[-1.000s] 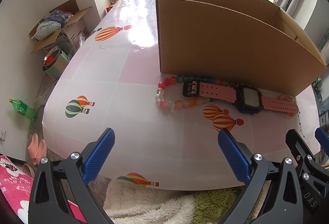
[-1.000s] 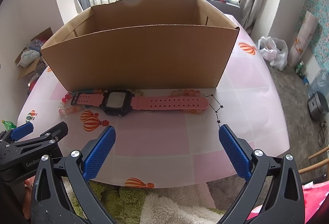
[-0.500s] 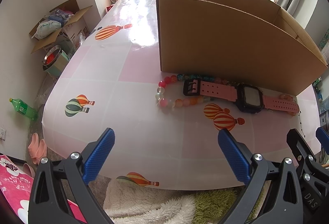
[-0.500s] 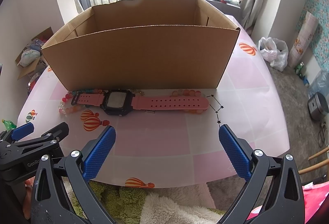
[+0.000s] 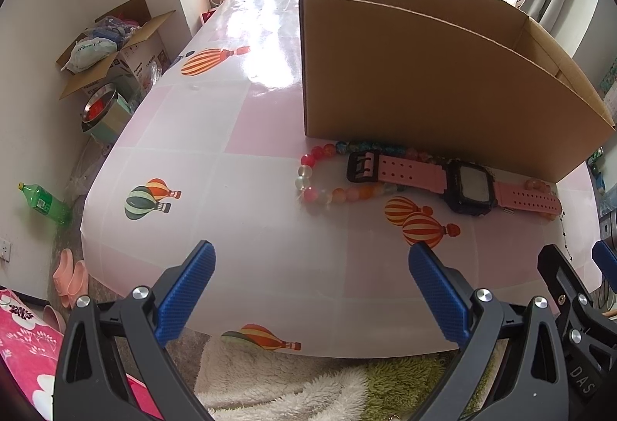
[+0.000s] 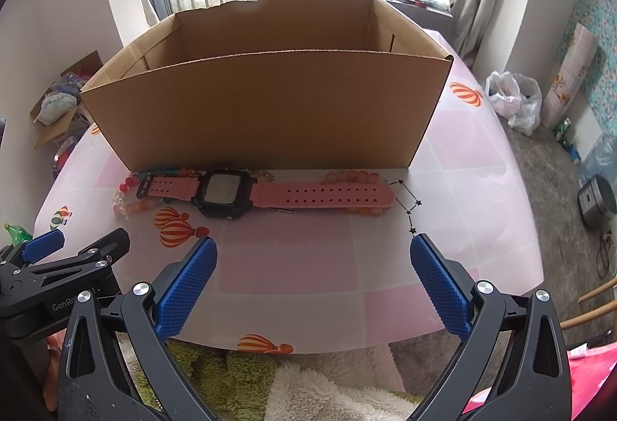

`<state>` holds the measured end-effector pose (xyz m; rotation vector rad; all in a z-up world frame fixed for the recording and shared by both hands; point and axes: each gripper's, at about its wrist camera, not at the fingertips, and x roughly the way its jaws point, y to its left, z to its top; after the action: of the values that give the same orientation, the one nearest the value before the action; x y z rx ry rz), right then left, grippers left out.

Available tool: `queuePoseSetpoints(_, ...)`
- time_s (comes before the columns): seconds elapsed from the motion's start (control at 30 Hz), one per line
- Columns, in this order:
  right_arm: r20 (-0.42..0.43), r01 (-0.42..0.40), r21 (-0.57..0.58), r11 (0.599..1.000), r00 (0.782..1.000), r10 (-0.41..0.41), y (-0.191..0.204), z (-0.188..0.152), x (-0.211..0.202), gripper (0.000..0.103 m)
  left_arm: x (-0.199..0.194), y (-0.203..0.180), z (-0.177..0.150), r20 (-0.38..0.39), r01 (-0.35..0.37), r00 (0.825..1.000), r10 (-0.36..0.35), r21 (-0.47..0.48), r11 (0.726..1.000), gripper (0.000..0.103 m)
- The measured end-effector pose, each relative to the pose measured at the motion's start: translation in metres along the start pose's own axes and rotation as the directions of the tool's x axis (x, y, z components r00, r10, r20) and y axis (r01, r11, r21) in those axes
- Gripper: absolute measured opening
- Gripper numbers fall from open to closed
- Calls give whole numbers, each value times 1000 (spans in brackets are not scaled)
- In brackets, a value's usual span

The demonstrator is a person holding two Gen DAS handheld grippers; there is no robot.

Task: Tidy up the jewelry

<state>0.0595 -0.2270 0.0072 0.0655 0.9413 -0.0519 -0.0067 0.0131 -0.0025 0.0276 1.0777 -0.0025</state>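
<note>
A pink-strapped watch with a black face [image 5: 468, 186] [image 6: 225, 194] lies flat in front of an open cardboard box [image 5: 432, 73] [image 6: 270, 108]. A bracelet of red, clear and orange beads [image 5: 320, 185] [image 6: 127, 199] loops under its buckle end. More peach beads [image 6: 353, 176] show at its other end, beside a thin black star chain [image 6: 410, 203]. My left gripper [image 5: 308, 289] is open over the table's near edge, well short of the beads. My right gripper [image 6: 312, 286] is open too, near the front edge, with nothing between its fingers.
The table [image 5: 216, 135] wears a pink-and-white cloth with balloon prints. On the floor at left are an open box of clutter [image 5: 112, 39], a metal bowl [image 5: 98, 108] and a green bottle [image 5: 44, 203]. A fluffy rug [image 6: 327, 390] lies below the front edge.
Both views have shifted only slightly; the left gripper has drifted a little, so the jewelry sits marginally lower in its view. Nothing was picked up or moved.
</note>
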Motion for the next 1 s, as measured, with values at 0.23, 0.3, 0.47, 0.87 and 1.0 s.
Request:
queuePoseSetpoints(0.23, 3, 1, -3, 1000, 1000, -1, 2, 2, 0, 96, -1, 2, 1, 0, -2, 1000, 2, -3, 1000, 99)
queuePoseSetpoints(0.3, 4, 1, -2, 1000, 1000, -1, 3, 3, 1, 96, -1, 2, 1, 0, -3, 1000, 3, -2, 1000, 99)
queuePoseSetpoints(0.47, 3, 1, -3, 1000, 1000, -1, 3, 3, 1, 96, -1, 2, 2, -4, -8, 1000, 8, -1, 1000, 99)
queuePoseSetpoints(0.87, -5, 4, -2, 1000, 1000, -4, -3, -1, 8, 96, 12, -6, 4, -37, -41, 998, 42, 18, 999, 99)
queuePoseSetpoints(1.0, 3, 1, -2, 1000, 1000, -1, -7, -1, 12, 96, 19, -10, 3, -53, -58, 997, 60, 34, 998, 99)
